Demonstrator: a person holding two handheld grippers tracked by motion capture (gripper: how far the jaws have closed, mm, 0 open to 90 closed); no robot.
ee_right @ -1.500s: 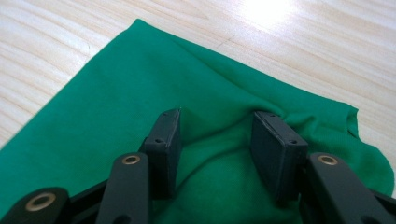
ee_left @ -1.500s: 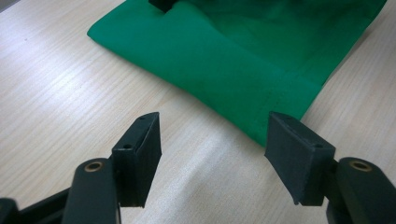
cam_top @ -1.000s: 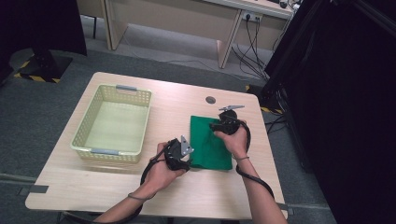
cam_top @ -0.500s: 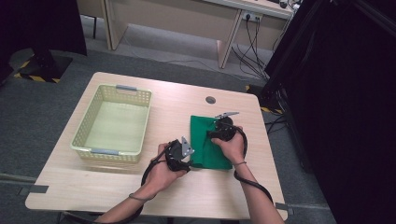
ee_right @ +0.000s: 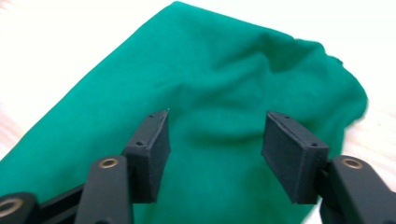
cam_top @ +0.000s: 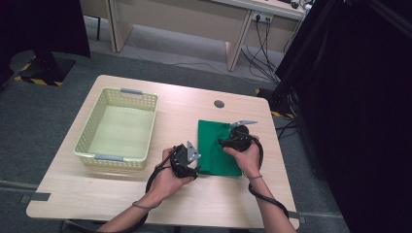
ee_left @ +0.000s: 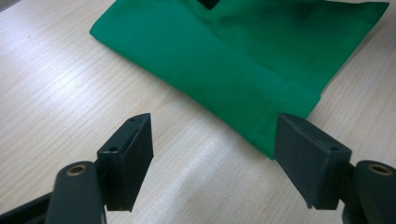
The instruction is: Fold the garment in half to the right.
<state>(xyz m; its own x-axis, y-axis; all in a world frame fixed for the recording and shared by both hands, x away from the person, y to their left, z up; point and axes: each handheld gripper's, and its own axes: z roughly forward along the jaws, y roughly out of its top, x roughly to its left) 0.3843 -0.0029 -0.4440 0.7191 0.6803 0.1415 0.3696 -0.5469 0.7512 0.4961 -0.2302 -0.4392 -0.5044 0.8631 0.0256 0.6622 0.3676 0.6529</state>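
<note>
While lying folded flat on the right half of the pale wooden tabletop [cam_top: 160, 204], beside the empty yellow plastic basket [cam_top: 118, 127], the green cloth [cam_top: 217, 150] stays ungripped: left hand-held gripper [ee_left: 212, 149] just widened, gaping at its near corner, right hand-held gripper [ee_right: 215, 144] likewise just widened, gaping over its rumpled end, lifting and binning presumably ahead.

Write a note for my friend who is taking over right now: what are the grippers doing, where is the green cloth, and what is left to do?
Left hand-held gripper: open, nothing between its jaws, low over bare table at the near left edge of the green cloth. Its jaws have just been opening.
Right hand-held gripper: open, over the cloth's rumpled middle, gripping nothing. Its jaws have just been opening too.
Cloth: folded, lying on the right half of the table, a little wrinkled near the far end.
Basket: on the left half, nothing in it.
Done: the cloth looks folded and let go.
Left: probably pick the cloth up and put it in the basket.
</note>
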